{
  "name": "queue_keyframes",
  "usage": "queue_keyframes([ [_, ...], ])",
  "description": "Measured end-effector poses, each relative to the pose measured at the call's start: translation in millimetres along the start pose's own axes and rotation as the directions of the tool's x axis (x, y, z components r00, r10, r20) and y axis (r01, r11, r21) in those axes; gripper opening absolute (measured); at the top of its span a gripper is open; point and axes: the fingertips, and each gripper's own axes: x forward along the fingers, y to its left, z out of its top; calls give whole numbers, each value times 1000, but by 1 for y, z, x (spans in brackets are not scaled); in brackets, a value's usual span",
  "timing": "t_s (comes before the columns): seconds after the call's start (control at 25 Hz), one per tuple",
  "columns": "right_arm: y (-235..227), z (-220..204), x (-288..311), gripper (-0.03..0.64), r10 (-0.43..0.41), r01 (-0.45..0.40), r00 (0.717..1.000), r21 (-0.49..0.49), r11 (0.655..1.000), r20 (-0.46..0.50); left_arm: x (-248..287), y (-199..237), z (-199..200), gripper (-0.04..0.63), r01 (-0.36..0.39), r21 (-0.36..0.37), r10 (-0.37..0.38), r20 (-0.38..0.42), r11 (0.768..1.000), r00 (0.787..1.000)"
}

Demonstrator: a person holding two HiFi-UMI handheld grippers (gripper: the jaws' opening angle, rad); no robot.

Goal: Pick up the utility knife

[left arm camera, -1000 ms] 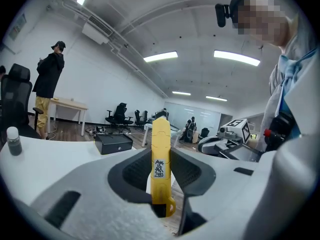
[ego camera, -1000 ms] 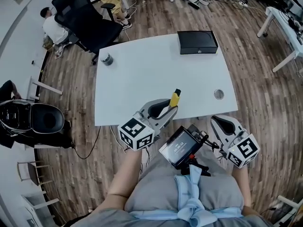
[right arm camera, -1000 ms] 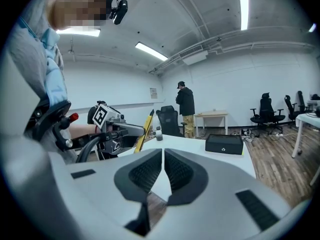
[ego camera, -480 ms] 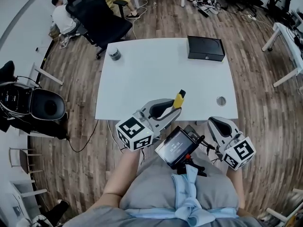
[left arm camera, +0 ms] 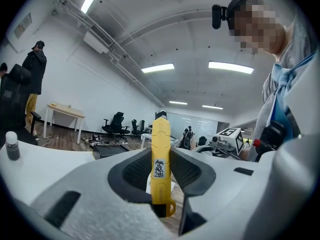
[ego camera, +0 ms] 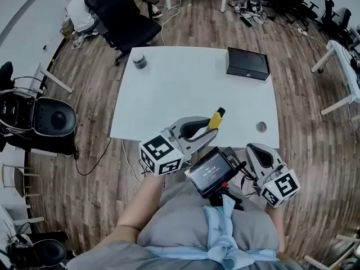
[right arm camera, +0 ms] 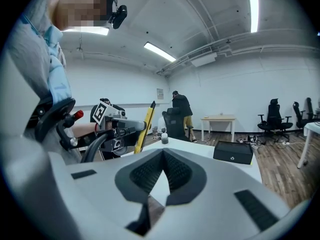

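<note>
Knife [ego camera: 216,118] clamped between left gripper [ego camera: 207,128] pads, tip poking forward, held off table [ego camera: 169,94] above near edge. Same grip as second ago, slightly higher. Right gripper [ego camera: 254,148] jaws together, nothing between. Box [ego camera: 247,63] at far corner, well apart.

Yellow utility knife [left arm camera: 160,134], black tip up; clamped in left gripper [ego camera: 208,127]; airborne.

Nothing legible — the sticker [left arm camera: 159,169] on the utility knife [left arm camera: 161,139] and the screen [ego camera: 209,172] are both blurred.
</note>
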Motion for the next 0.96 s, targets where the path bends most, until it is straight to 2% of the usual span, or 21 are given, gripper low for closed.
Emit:
queue_keyframes([
  [0.96, -2, 12, 1, 26, 13, -13, 1000, 10, 1000, -1, 4, 2, 8, 123, 4, -16, -4, 14, 1000, 1000],
])
